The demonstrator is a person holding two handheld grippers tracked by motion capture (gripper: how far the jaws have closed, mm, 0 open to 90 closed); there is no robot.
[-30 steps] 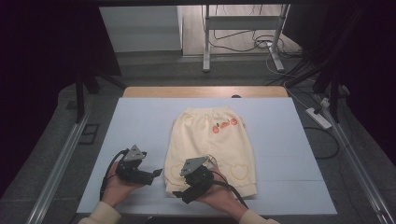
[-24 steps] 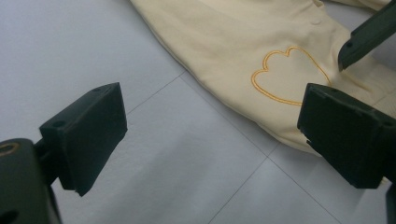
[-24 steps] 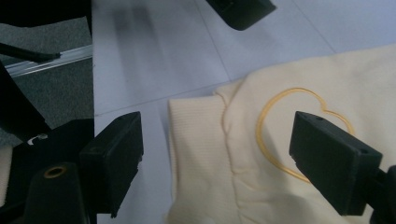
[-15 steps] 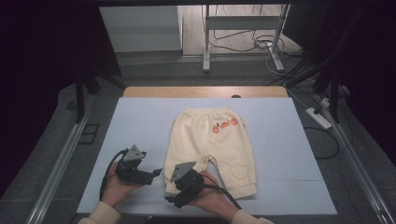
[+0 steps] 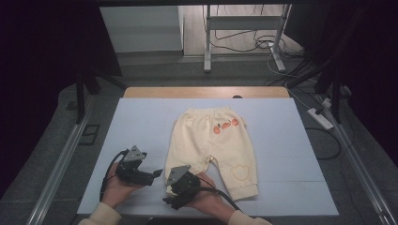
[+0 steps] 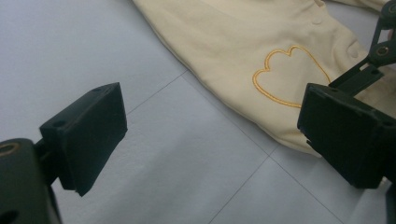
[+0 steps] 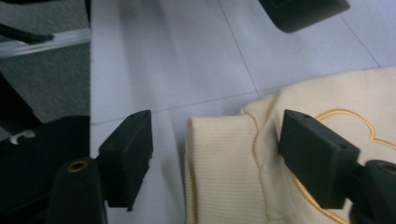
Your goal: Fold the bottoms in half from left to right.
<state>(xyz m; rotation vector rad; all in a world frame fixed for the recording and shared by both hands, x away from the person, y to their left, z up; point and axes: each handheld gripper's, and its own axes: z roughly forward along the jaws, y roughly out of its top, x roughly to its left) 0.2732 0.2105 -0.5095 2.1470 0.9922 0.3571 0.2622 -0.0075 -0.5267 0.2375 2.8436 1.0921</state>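
Observation:
Cream baby pants [image 5: 211, 136] lie flat on the pale table [image 5: 141, 122], waist far, legs toward me. My right gripper [image 5: 170, 199] hovers over the near end of the left leg. In the right gripper view it [image 7: 217, 140] is open, with the ribbed cuff [image 7: 222, 163] lying between its jaws, untouched. My left gripper [image 5: 155, 174] sits just left of it, also open. In the left gripper view its jaws [image 6: 215, 116] frame bare table, and the leg with an orange outline patch [image 6: 289, 74] lies beyond.
An orange print [image 5: 225, 125] marks the pants near the waist and a heart outline [image 5: 239, 172] marks the right leg. The table's near edge [image 7: 91, 93] runs close to the cuff, with dark floor beyond. Table legs and cables [image 5: 263, 44] stand far behind.
My right gripper has slid left and toward the near edge, down along the left leg to its cuff. The left gripper has stayed in place.

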